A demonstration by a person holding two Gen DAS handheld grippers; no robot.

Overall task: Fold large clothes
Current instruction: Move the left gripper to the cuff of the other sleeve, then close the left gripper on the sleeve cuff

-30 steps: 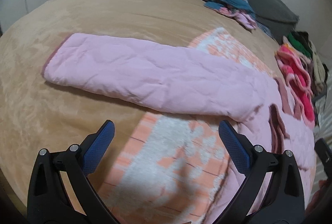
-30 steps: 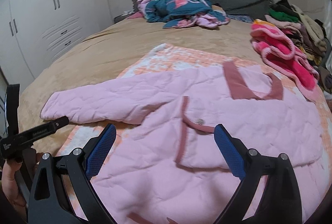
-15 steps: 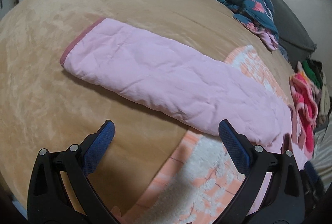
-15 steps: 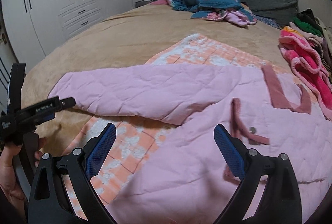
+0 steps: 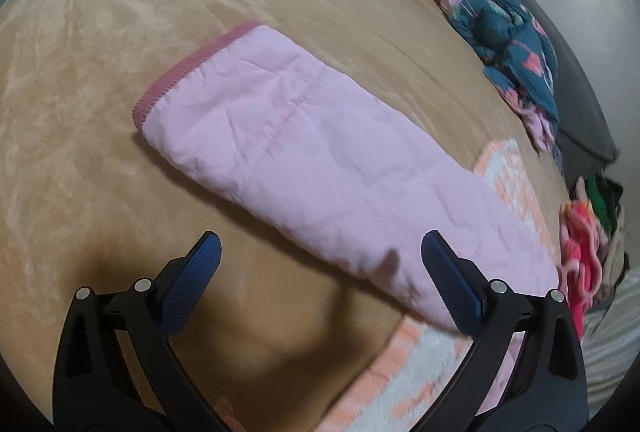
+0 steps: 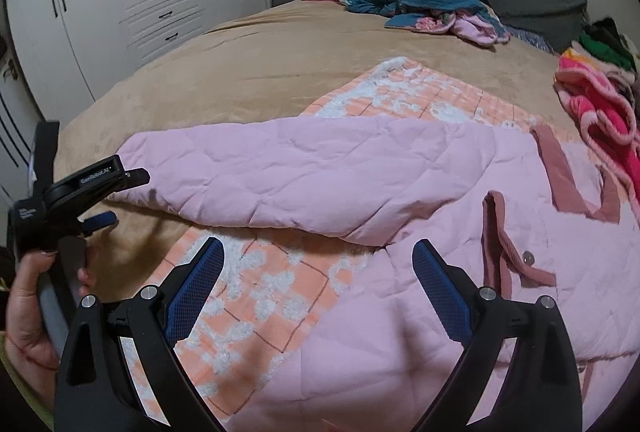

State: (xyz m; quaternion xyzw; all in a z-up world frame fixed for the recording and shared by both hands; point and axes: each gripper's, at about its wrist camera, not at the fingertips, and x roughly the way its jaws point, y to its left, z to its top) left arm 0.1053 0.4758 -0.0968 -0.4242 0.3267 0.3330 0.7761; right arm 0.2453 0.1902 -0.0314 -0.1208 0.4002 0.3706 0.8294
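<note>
A tan bedspread [image 6: 280, 48] covers the whole bed, and on it an orange-and-white checked blanket [image 6: 264, 288] serves as the working surface. The pink quilted jacket [image 6: 540, 296] lies flat across that blanket, front side up, its darker pink trim and a snap visible near the middle. Its one visible sleeve [image 5: 320, 160] stretches straight out to the side, past the blanket's edge and onto the bedspread, ending in a ribbed cuff [image 5: 188, 68]. No fold shows yet: the body lies spread and the sleeve is not brought in, so the task looks to be at its very start, with the sleeve and the body folds all left to do. The left gripper [image 5: 320, 260] hovers above the bedspread just beside the sleeve's near edge, jaws spread wide and holding nothing. The right gripper [image 6: 316, 264] hangs over the blanket and the jacket's lower part, likewise wide apart and empty.
</note>
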